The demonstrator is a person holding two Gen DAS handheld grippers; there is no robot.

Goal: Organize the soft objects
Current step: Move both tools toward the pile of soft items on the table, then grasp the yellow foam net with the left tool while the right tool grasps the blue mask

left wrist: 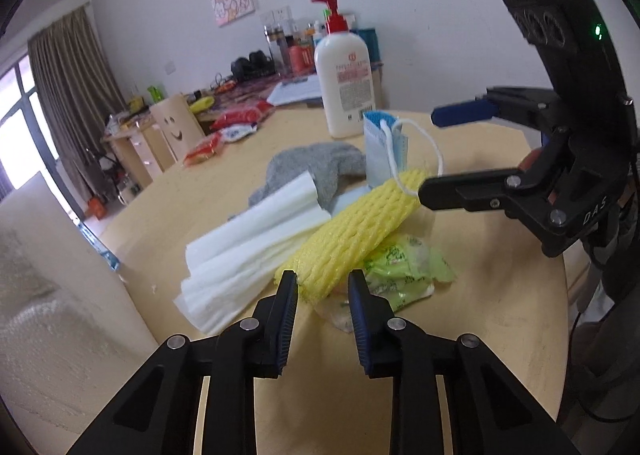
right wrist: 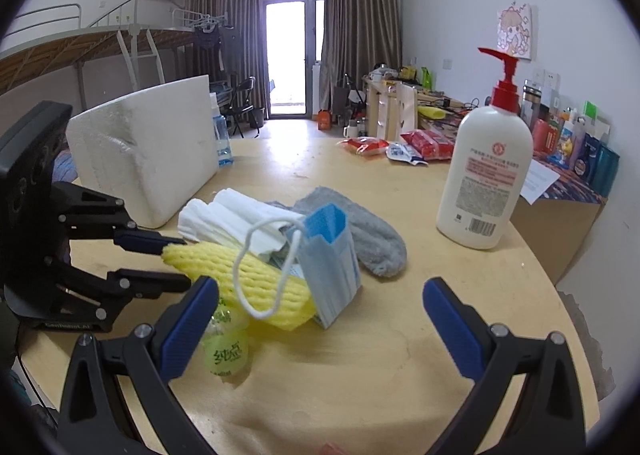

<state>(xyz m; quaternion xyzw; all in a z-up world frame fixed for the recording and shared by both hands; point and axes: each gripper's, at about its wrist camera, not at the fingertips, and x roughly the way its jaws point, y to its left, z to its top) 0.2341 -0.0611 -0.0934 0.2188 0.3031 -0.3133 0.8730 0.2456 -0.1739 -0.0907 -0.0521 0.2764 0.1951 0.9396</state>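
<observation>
A yellow foam net sleeve (left wrist: 352,239) lies across the pile on the round wooden table (left wrist: 500,255). My left gripper (left wrist: 322,279) is shut on its near end, one pad on each side. In the right wrist view those fingers (right wrist: 152,241) clamp the yellow net (right wrist: 256,275) from the left. A blue face mask (right wrist: 332,255) stands folded against the net, its white ear loop draped over it. My right gripper (right wrist: 320,285) stands wide open just short of the mask. Rolled white foam sheets (left wrist: 248,255), a grey sock (left wrist: 320,171) and a green packet (left wrist: 404,271) make up the pile.
A white pump bottle with a red top (right wrist: 484,175) stands at the table's far right. A white foam box (right wrist: 148,163) and a water bottle (right wrist: 222,139) sit at the left edge. Red snack packets (right wrist: 428,143) lie at the far side.
</observation>
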